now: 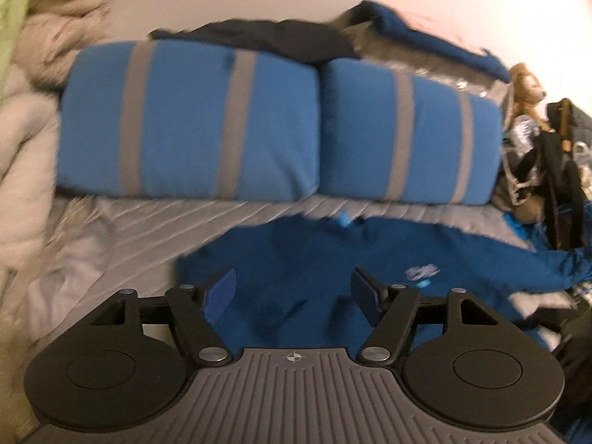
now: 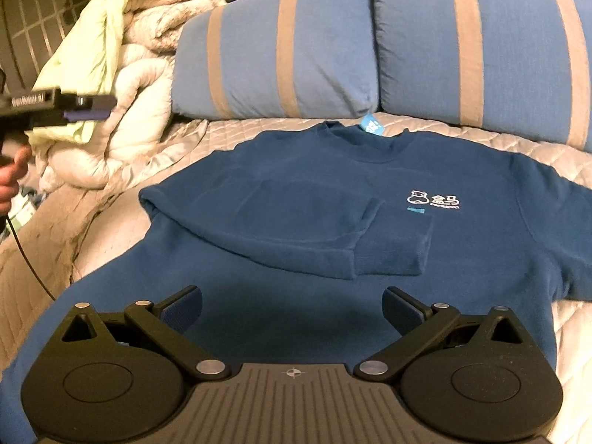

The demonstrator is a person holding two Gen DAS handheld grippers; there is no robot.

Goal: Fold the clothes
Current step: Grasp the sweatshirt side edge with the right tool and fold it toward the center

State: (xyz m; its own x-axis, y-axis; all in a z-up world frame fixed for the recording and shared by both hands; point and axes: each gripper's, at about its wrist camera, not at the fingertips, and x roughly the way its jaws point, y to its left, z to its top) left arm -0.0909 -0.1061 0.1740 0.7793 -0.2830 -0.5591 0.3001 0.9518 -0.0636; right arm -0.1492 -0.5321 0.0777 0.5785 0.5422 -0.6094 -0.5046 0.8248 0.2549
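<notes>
- The right gripper point(image 2: 292, 309) is being held low over the near hem of the sweatshirt point(image 2: 296, 314), its fingers point(image 2: 185, 305) spread wide, with nothing being pinched.
- The left gripper point(image 1: 292, 292) is being held above the same sweatshirt point(image 1: 314, 259), fingers point(image 1: 220, 292) apart and empty; its view is being blurred.
- The sweatshirt is being displayed flat, front up, on the quilt point(image 2: 48, 259), collar toward the pillows.
- One sleeve point(image 2: 296, 229) is being shown folded across the chest, its cuff point(image 2: 392, 248) lying just below the white logo point(image 2: 433, 199).
- A light blue tag point(image 2: 371, 125) is being shown at the collar.
- A hand point(image 2: 11, 177) is being seen at the left edge of the right view, gripping the left gripper's handle.
- Two blue pillows point(image 2: 281, 55) with grey stripes are being seen beyond the collar.
- Pale bedding point(image 2: 122, 74) is being seen piled left of the pillows.
</notes>
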